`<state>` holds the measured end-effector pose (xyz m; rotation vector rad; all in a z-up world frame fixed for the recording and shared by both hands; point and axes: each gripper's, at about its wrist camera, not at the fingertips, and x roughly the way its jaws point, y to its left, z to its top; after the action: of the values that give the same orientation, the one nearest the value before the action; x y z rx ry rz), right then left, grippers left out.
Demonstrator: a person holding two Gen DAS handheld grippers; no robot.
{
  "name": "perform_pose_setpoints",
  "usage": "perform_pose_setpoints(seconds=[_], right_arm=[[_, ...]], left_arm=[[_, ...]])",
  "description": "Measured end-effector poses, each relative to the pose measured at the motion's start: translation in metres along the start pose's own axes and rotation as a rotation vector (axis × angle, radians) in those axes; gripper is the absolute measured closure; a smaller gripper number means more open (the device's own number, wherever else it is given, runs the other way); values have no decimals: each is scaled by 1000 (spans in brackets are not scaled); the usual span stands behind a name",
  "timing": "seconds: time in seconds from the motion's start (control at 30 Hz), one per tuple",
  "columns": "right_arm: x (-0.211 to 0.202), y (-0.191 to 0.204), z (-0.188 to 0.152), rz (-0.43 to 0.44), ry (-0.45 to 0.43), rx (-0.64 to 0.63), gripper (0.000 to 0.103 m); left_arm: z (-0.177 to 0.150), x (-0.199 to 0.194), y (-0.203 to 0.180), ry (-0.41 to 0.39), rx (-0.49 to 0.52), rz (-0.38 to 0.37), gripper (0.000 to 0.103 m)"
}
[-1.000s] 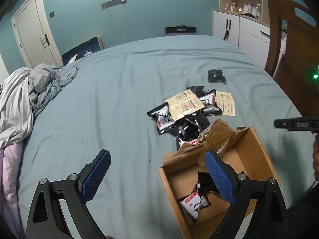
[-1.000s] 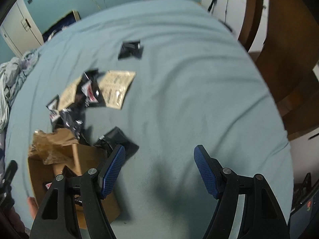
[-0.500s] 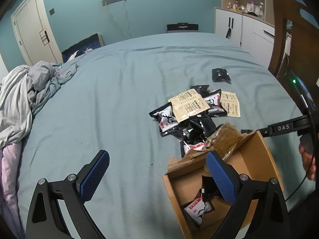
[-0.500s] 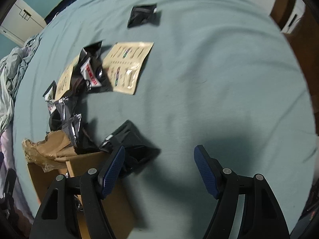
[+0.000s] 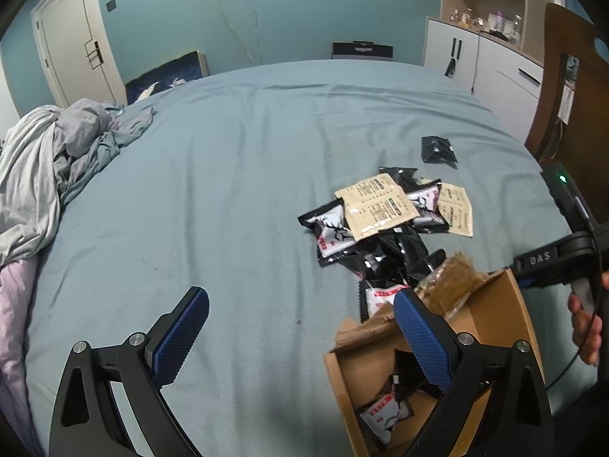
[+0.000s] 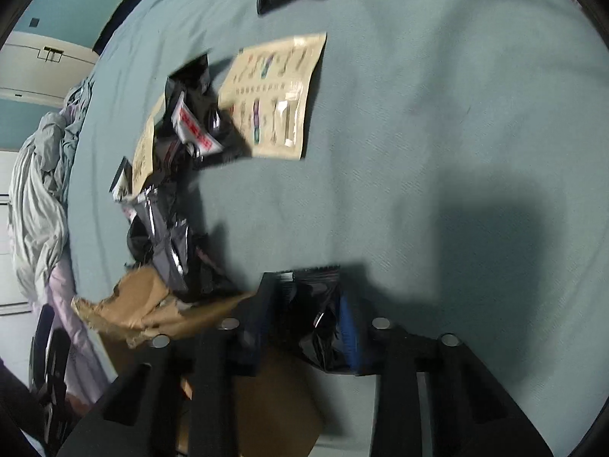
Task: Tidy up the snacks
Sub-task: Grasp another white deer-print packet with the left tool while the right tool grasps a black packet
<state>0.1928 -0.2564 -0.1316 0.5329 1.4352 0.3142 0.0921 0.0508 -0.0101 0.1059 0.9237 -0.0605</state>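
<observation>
A heap of black and beige snack packets (image 5: 380,224) lies on the teal bedsheet, and one black packet (image 5: 437,148) sits apart beyond it. An open cardboard box (image 5: 495,323) with a few packets inside stands at the near right. My left gripper (image 5: 300,339) hangs open above the sheet, its right finger over the box's torn flap. In the right wrist view, my right gripper (image 6: 308,304) is closing on a black snack packet (image 6: 316,327) beside the box (image 6: 274,392). The packet is crumpled between the blue pads.
A pile of grey bedclothes (image 5: 42,167) lies at the bed's left side. A wooden chair (image 5: 571,87) and white cabinets (image 5: 475,61) stand past the right edge. A hand (image 5: 586,323) holds the right tool's body (image 5: 548,259) next to the box.
The right gripper dropped toward the sheet and tilted down, and its jaws came together around the black packet beside the box. The left gripper stayed open and barely shifted.
</observation>
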Motion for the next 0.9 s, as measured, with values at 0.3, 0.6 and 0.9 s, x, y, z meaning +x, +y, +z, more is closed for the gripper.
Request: perform_pose_setpoints(seconds=[0.3, 0.6, 0.9], right_arm=[[-44, 2, -8, 5, -152, 11, 80], [-89, 22, -52, -15, -330, -41, 80], [-82, 28, -59, -15, -316, -72, 80]], left_arm=[[8, 20, 9, 11, -8, 8, 4], [29, 65, 19, 55, -25, -23, 4], [58, 120, 8, 154, -17, -113, 4]])
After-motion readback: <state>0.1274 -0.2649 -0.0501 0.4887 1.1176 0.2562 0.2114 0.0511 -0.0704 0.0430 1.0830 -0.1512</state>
